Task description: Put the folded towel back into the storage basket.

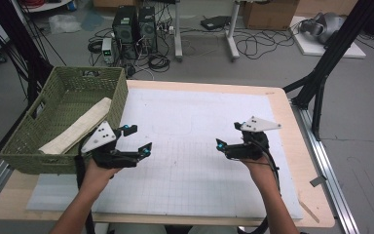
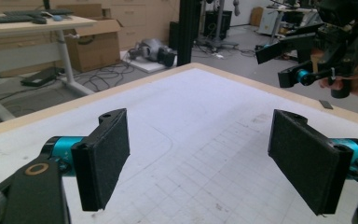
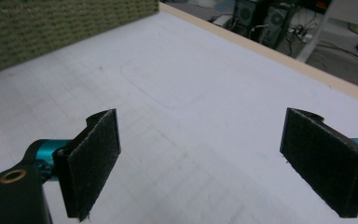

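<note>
Basket (image 1: 53, 122) holds cloth (image 1: 78, 127) | left tool (image 1: 139, 140) agape | right tool (image 1: 227, 135) agape

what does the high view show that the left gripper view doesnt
High view: the green basket at the table's left edge, a folded cream cloth lying in it, both forearms, and the left tool, open, beside the basket.

Left gripper view: close up, its own two black pads set wide apart with nothing between them.

Both: the white gridded mat and the right tool, open and held above it.
</note>
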`<act>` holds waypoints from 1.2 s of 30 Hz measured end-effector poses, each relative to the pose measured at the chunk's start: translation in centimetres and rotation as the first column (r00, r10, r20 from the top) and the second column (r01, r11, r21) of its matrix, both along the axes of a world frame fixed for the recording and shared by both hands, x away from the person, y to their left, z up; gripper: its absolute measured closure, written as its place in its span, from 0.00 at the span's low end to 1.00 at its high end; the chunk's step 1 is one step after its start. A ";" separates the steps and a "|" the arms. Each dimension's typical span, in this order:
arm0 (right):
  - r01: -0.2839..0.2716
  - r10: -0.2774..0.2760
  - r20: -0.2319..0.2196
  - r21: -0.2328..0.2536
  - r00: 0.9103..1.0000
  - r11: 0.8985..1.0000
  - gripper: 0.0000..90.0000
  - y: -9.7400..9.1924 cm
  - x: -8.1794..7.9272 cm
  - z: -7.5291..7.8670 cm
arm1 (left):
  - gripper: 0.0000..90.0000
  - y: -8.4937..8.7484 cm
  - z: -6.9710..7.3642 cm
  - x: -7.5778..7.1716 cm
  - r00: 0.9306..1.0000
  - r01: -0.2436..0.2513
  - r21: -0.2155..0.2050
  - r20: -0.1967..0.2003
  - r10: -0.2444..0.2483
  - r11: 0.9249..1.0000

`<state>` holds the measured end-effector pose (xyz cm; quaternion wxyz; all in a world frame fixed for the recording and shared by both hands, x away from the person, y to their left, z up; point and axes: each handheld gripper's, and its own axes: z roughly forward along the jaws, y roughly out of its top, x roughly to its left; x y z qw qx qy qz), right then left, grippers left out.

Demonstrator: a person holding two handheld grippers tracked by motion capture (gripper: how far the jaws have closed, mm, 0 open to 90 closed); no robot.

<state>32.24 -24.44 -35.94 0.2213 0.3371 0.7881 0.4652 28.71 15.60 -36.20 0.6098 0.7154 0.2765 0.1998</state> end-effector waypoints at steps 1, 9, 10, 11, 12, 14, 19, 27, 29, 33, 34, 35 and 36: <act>0.008 -0.008 0.003 -0.003 1.000 1.000 0.13 -0.6 -0.3 -0.4 | 0.23 -0.4 -0.3 0.1 1.000 0.009 0.002 -0.005 -0.009 1.000; 0.071 -0.071 0.036 0.012 0.997 0.997 0.13 -3.6 -3.2 -2.6 | 0.23 -2.4 -2.3 0.8 0.999 0.035 0.017 -0.022 -0.034 0.999; 0.076 -0.076 0.039 0.018 0.996 0.997 0.13 -3.8 -3.5 -2.8 | 0.23 -2.6 -2.6 0.7 0.999 0.036 0.018 -0.023 -0.036 0.999; 0.086 -0.087 0.044 0.019 0.995 0.996 0.13 -4.0 -3.8 -3.1 | 0.23 -2.7 -2.8 0.7 0.999 0.035 0.020 -0.024 -0.035 0.999; 0.091 -0.091 0.045 0.017 0.995 0.996 0.13 -4.1 -3.9 -3.2 | 0.24 -2.7 -2.9 0.7 0.999 0.036 0.023 -0.029 -0.035 0.999; 0.095 -0.095 0.042 0.010 0.995 0.995 0.13 -4.4 -4.2 -3.6 | 0.24 -2.9 -3.3 0.7 0.999 0.038 0.029 -0.033 -0.037 0.999; 0.107 -0.107 0.056 -0.003 0.993 0.994 0.13 -4.5 -4.4 -3.7 | 0.24 -3.0 -3.7 0.8 0.998 0.042 0.047 -0.040 -0.040 0.998; 0.117 -0.116 0.034 -0.023 0.993 0.993 0.13 -4.4 -5.0 -4.2 | 0.24 -2.8 -4.5 0.6 0.998 0.019 0.052 -0.066 -0.016 0.998; 0.113 -0.112 0.035 -0.028 0.993 0.993 0.13 -4.4 -5.2 -4.3 | 0.24 -2.9 -4.5 0.6 0.998 0.019 0.051 -0.067 -0.016 0.998; 0.116 -0.115 0.033 -0.028 0.993 0.993 0.13 -4.5 -5.4 -4.4 | 0.24 -3.2 -4.6 0.7 0.997 0.024 0.054 -0.069 -0.020 0.998; 0.116 -0.115 0.031 -0.029 0.993 0.993 0.13 -4.5 -5.3 -4.4 | 0.24 -3.2 -4.6 0.7 0.997 0.024 0.055 -0.070 -0.020 0.998; 0.119 -0.118 0.028 -0.023 0.993 0.993 0.13 -4.5 -5.3 -4.5 | 0.24 -3.2 -4.6 0.7 0.997 0.023 0.056 -0.070 -0.019 0.998; 0.117 -0.116 0.026 -0.024 0.993 0.993 0.13 -4.6 -5.3 -4.5 | 0.24 -3.2 -4.6 0.7 0.997 0.022 0.057 -0.071 -0.018 0.998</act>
